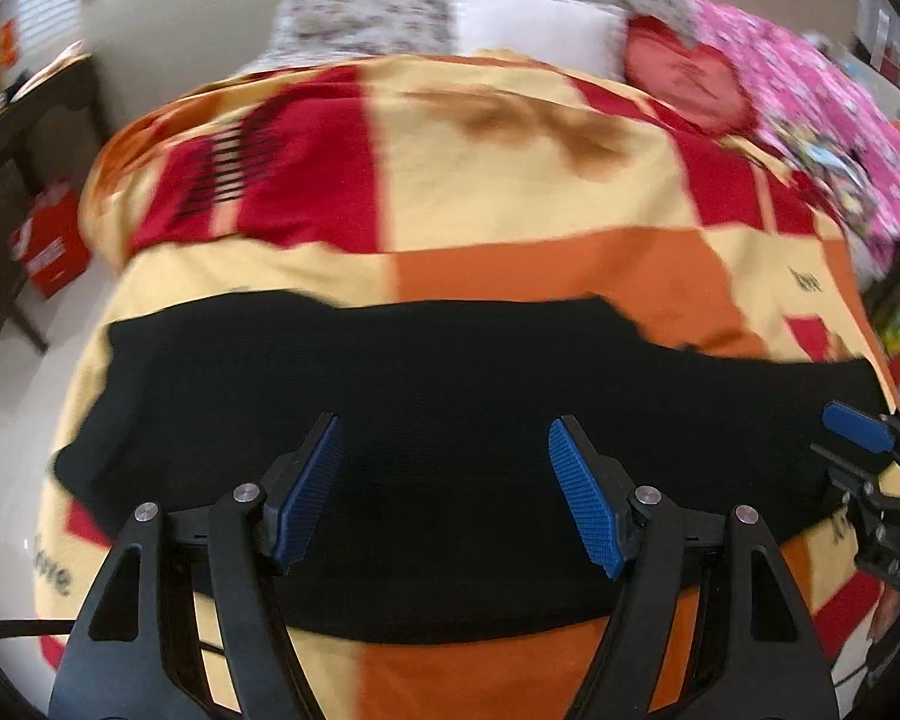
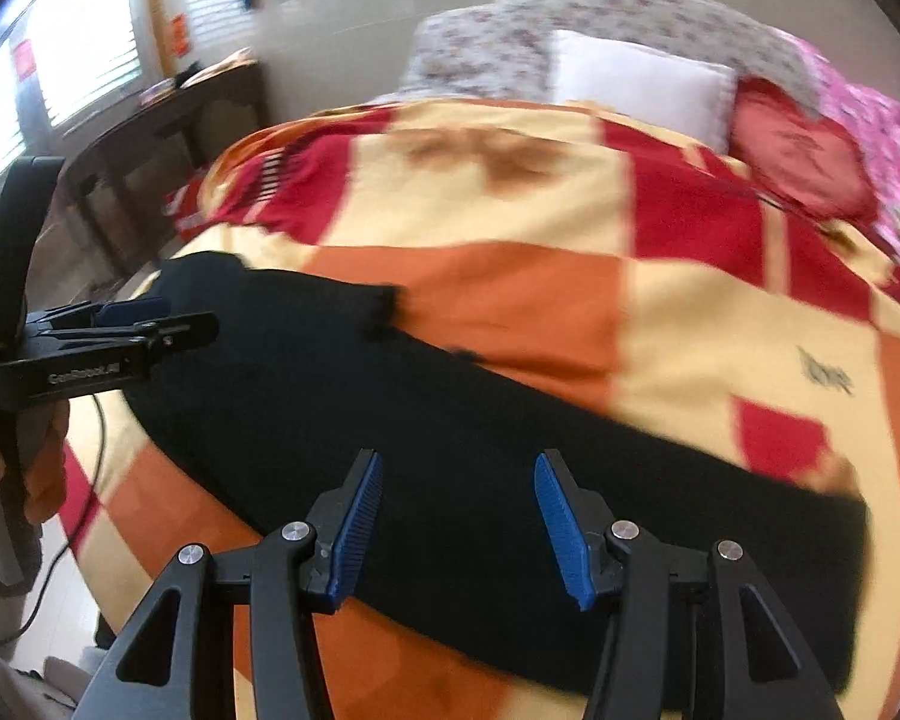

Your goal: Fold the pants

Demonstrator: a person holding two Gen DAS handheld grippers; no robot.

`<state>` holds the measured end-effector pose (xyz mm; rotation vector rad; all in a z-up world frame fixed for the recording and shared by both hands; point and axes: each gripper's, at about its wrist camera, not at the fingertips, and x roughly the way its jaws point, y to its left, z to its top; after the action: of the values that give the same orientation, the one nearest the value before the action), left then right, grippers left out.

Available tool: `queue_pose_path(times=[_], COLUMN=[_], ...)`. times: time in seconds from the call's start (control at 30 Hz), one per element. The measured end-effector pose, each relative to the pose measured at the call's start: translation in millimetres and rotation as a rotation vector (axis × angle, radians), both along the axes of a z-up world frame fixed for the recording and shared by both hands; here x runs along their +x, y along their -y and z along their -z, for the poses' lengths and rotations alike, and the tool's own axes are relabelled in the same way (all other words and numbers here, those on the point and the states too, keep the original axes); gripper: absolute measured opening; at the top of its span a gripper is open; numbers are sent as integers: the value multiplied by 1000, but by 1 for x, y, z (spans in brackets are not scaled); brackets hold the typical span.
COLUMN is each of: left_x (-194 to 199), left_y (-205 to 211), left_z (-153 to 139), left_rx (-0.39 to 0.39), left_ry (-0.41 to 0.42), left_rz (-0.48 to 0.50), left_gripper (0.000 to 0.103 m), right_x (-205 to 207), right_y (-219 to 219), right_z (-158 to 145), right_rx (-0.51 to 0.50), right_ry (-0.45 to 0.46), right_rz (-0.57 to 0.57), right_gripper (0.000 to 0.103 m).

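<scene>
Black pants lie as a long flat band across the near part of a bed; they also show in the right wrist view. My left gripper is open and empty, hovering above the pants' middle. My right gripper is open and empty above the pants toward their right end. The right gripper shows at the right edge of the left wrist view. The left gripper shows at the left of the right wrist view, over the pants' left end. Both views are blurred.
The bed has an orange, red and yellow checked blanket. A white pillow, a red heart cushion and a pink blanket lie at the far end. A dark desk stands left of the bed. A red box sits on the floor.
</scene>
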<state>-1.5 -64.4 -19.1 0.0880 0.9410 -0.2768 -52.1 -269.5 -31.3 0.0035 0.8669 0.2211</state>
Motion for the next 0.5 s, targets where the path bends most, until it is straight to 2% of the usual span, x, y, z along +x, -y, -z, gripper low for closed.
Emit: queue_pose_path(times=[0.23,0.4,0.5], left_x=[1,4,5], left_y=[90,165,210], left_z=[4,5,5], left_rx=[-26,-47,-32], left_ry=[-67,-131,-114], left_rz=[226,420,523], left_gripper=[71,71,71], right_x=[-53,-82,-94], right_y=[100,147,163], right_z=[21,21,16], right_rx=[73,177,191], right_ry=[-57,-34,-11], right_rz=[241,332,381], right_gripper=[51,51,52])
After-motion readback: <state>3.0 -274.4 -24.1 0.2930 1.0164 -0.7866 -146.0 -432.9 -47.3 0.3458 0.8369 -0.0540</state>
